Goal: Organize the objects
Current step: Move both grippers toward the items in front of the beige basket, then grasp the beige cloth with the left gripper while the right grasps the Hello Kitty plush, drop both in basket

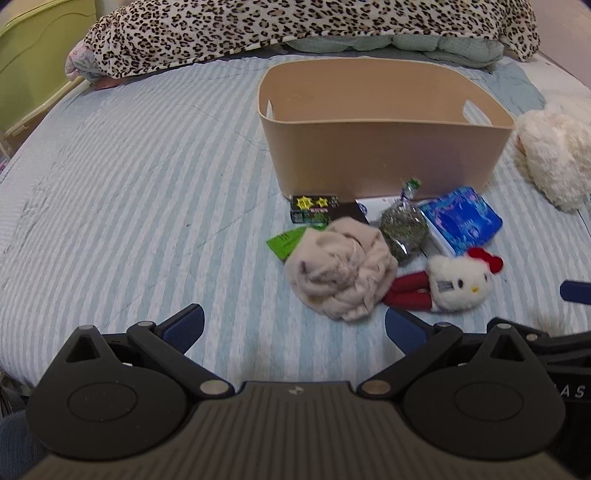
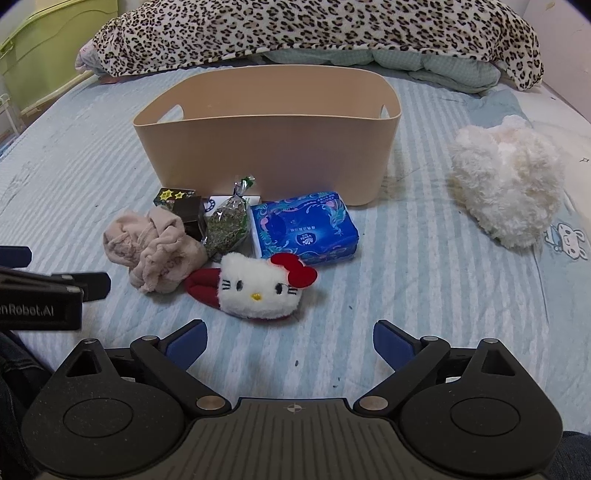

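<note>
Tan oval plastic bin (image 2: 266, 147) with cut-out handles stands upright on the blue-and-white striped bedcover (image 2: 424, 295); what it holds cannot be seen from here. Small pile sits just in front of its near wall: crumpled beige cloth (image 2: 153, 251), clear bag of dried green herbs (image 2: 225, 229) leaning over a white box, black carton with yellow star labels (image 2: 177, 201), blue floral tissue pack (image 2: 306, 229) touching the bin's base area, and a white plush cat doll with a red bow and red body (image 2: 258, 291) lying nearest the grippers. Green paper tag (image 1: 286, 242) peeks from under the cloth. Fluffy cream plush (image 2: 506, 184) lies well apart to the right. Leopard-print blanket (image 2: 314, 33) heaped behind. Left gripper (image 1: 293, 326) fingers spread wide, grasping nothing, near the cloth. Right gripper (image 2: 288, 341) likewise released, hovering near the doll.
</note>
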